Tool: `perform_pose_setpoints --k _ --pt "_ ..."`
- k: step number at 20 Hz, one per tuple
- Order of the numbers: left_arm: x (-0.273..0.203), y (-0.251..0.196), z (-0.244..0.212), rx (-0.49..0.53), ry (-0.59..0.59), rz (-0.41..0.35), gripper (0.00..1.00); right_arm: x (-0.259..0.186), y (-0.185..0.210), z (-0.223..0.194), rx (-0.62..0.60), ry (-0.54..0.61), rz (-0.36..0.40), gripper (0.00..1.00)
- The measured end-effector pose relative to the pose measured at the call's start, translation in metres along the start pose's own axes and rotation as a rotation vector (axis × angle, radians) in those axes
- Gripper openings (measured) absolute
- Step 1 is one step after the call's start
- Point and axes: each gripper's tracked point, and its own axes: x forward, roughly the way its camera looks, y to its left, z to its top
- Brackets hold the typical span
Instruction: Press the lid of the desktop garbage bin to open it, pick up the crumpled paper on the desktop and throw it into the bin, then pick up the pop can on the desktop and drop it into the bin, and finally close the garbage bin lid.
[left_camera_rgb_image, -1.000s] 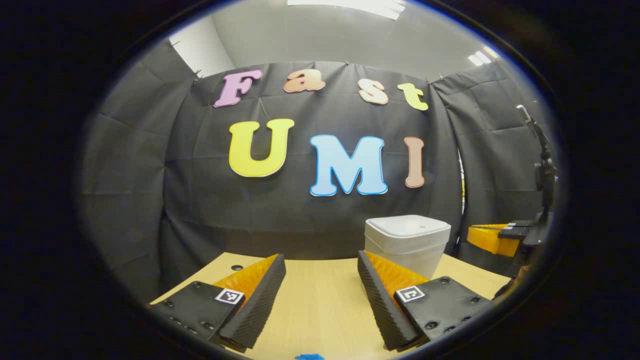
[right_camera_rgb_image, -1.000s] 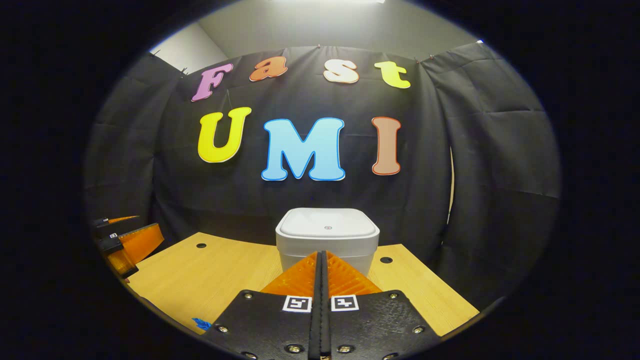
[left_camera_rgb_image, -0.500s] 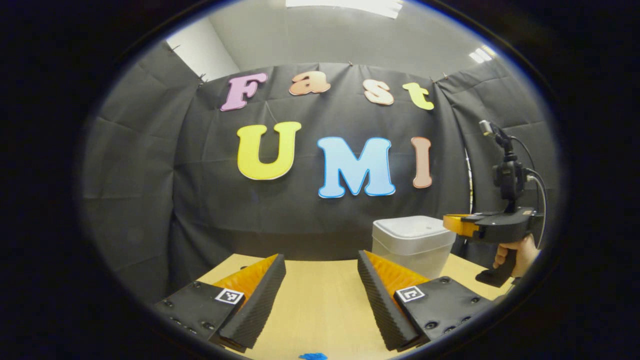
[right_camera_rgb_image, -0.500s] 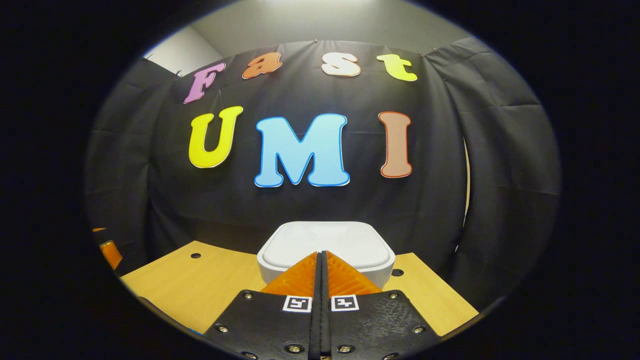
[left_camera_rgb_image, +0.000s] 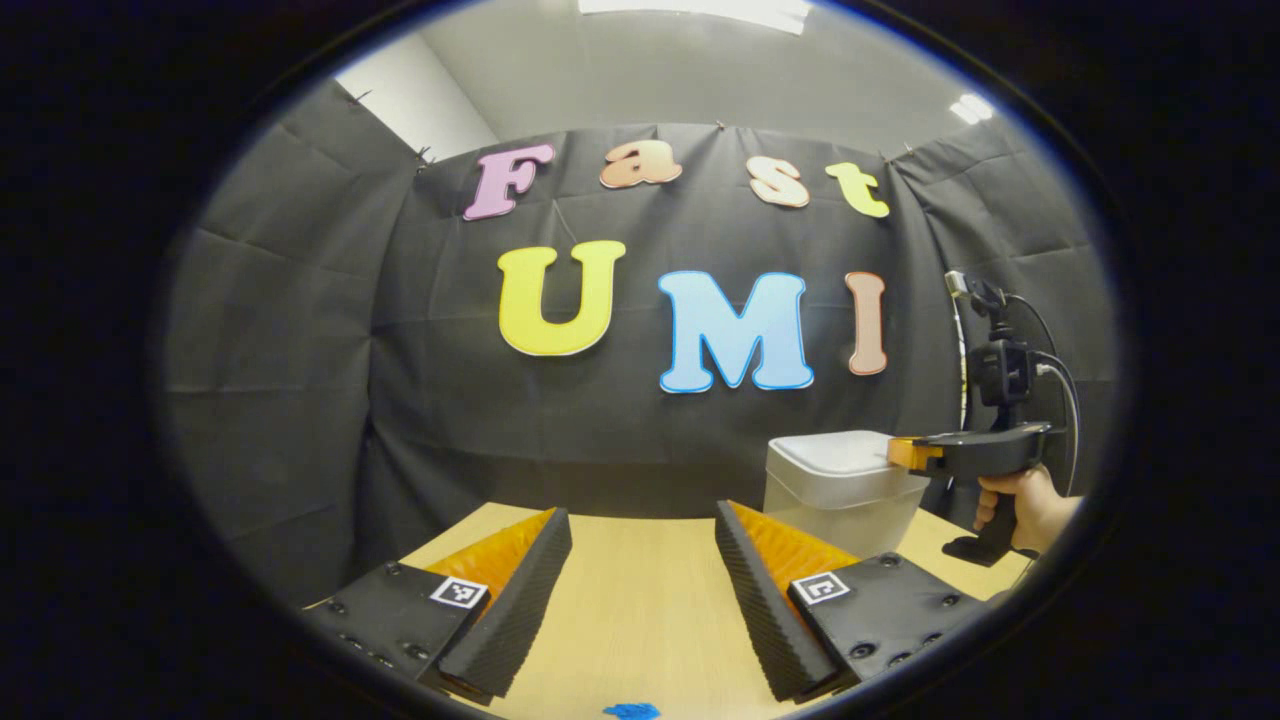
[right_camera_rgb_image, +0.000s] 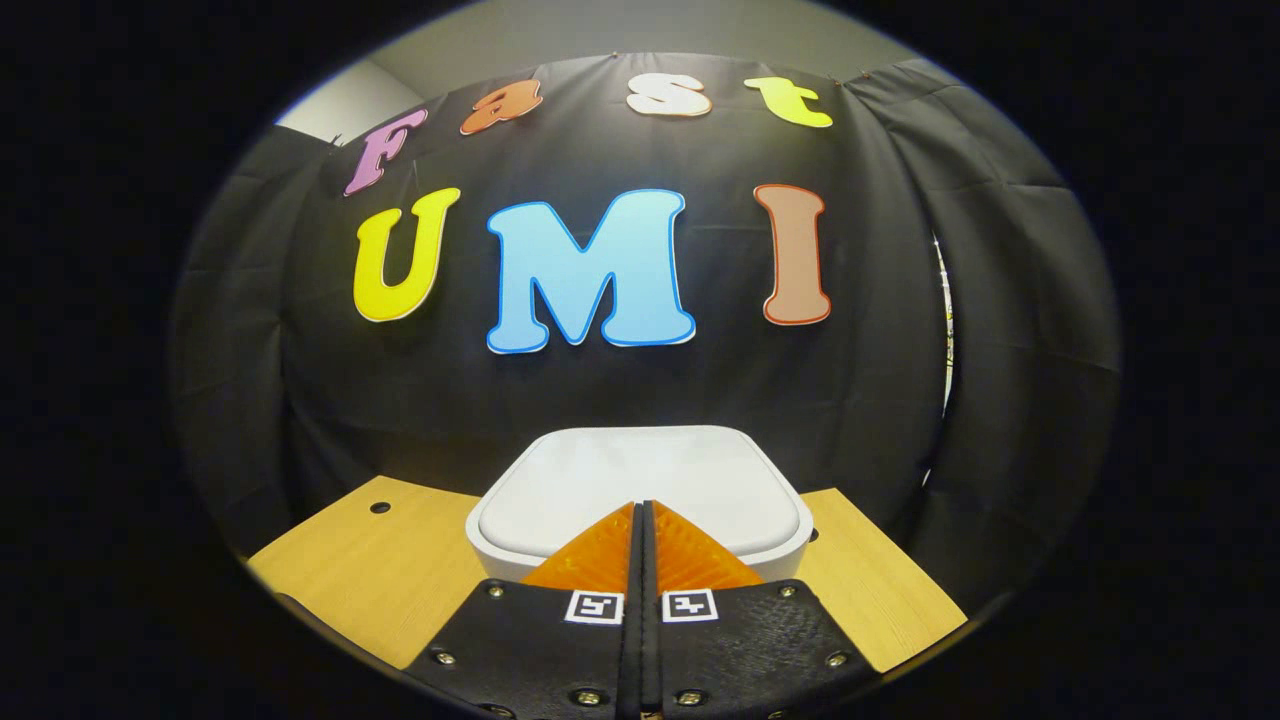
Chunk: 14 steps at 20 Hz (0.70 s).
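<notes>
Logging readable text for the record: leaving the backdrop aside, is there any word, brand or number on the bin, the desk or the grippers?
None can be read.
Bin lid: plain, no text.
Desk: no text.
Left gripper: square black-and-white code patches, a pattern, no words.
Right gripper: the same kind of patches, no words.

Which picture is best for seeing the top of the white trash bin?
The right gripper view: the bin's lid sits big and centred, seen from above, flat and closed, with the shut right gripper over its near edge. The left gripper view shows the bin small, from the side, partly behind the left gripper's finger.
</notes>
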Motion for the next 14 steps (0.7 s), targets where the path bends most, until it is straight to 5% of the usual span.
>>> perform_pose_setpoints --k 14 --pt "-0.007 -0.003 0.005 -0.005 -0.02 -0.004 0.94 -0.001 0.001 0.002 -0.067 -0.042 -0.005 0.0"
